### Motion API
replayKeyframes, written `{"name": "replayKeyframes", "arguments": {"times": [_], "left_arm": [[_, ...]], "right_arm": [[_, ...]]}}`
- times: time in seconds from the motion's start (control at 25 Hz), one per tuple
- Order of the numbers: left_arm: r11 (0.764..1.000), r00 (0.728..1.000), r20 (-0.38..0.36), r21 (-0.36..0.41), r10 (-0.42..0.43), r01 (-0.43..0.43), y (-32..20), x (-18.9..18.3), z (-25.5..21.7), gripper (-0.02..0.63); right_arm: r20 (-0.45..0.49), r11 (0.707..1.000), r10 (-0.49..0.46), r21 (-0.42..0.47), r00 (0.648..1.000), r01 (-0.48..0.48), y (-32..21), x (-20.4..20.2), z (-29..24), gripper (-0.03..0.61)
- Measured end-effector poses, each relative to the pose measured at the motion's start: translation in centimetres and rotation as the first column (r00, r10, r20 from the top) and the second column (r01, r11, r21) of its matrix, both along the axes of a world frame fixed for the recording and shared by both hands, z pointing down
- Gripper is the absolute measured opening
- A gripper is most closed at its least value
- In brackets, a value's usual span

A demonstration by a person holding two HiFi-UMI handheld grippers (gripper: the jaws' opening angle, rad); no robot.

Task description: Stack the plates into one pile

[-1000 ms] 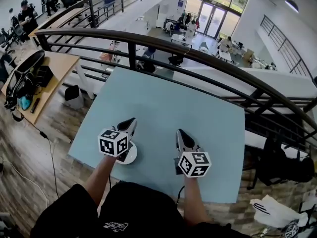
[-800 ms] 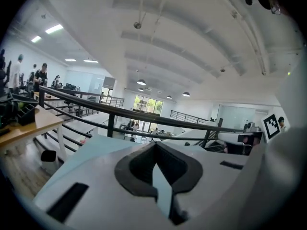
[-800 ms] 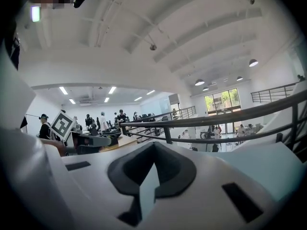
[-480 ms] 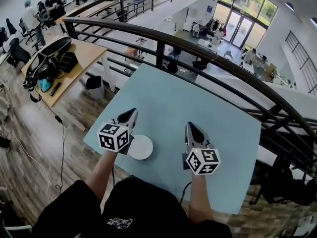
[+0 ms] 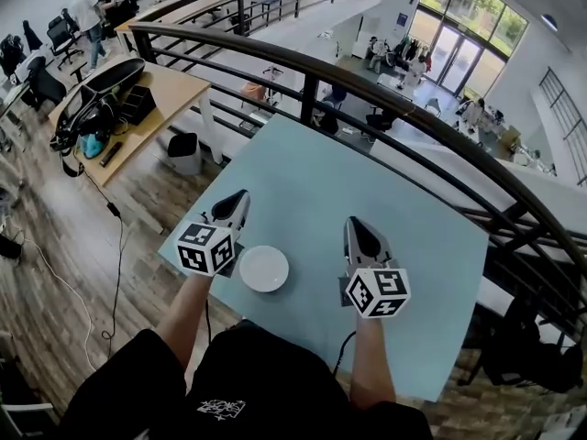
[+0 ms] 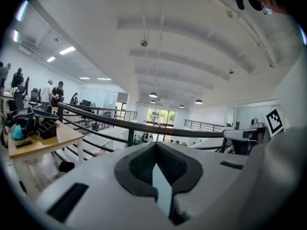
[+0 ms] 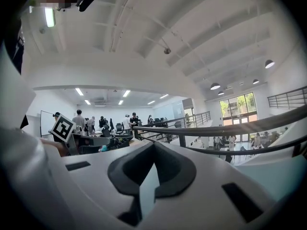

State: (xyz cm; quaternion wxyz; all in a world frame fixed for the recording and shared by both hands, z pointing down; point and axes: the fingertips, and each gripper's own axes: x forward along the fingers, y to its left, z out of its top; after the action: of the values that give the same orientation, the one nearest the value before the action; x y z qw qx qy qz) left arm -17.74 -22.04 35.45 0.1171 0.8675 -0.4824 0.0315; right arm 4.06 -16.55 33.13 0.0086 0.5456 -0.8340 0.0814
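- The white plate (image 5: pixel 264 269) lies on the light blue tabletop (image 5: pixel 413 218), near its 7 o'clock corner.
- The left tongs (image 5: pixel 240 194), at 11 o'clock from the plate, are closed and empty.
- The right tongs (image 5: pixel 352 221), at 2 o'clock, are closed and empty too.
- A black railing (image 5: pixel 385 99) runs past at 12 o'clock.

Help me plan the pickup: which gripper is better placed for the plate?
Probably left. The plate lies just beside the left gripper; the right gripper is farther off. Both are shut and empty.
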Motion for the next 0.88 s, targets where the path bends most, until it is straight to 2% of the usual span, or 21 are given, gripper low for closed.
{"name": "replayKeyframes", "arguments": {"times": [0.16, 0.32, 0.88], "left_arm": [[0.999, 1.000, 0.017, 0.037, -0.009, 0.009, 0.0, -0.4, -0.7, 0.008], [0.994, 0.999, 0.049, 0.109, -0.014, 0.008, 0.5, -0.7, -1.9, 0.008], [0.956, 0.993, 0.092, 0.289, -0.069, 0.040, 1.5, -2.2, -6.0, 0.008]], "right_arm": [[0.000, 1.000, -0.005, 0.024, 1.000, 0.005, -0.2, -0.3, -0.8, 0.006], [-0.008, 0.998, -0.011, 0.057, 1.000, 0.011, -0.3, -0.7, -1.8, 0.006], [-0.021, 0.990, -0.026, 0.135, 0.999, 0.029, -0.7, -2.0, -4.5, 0.006]]}}
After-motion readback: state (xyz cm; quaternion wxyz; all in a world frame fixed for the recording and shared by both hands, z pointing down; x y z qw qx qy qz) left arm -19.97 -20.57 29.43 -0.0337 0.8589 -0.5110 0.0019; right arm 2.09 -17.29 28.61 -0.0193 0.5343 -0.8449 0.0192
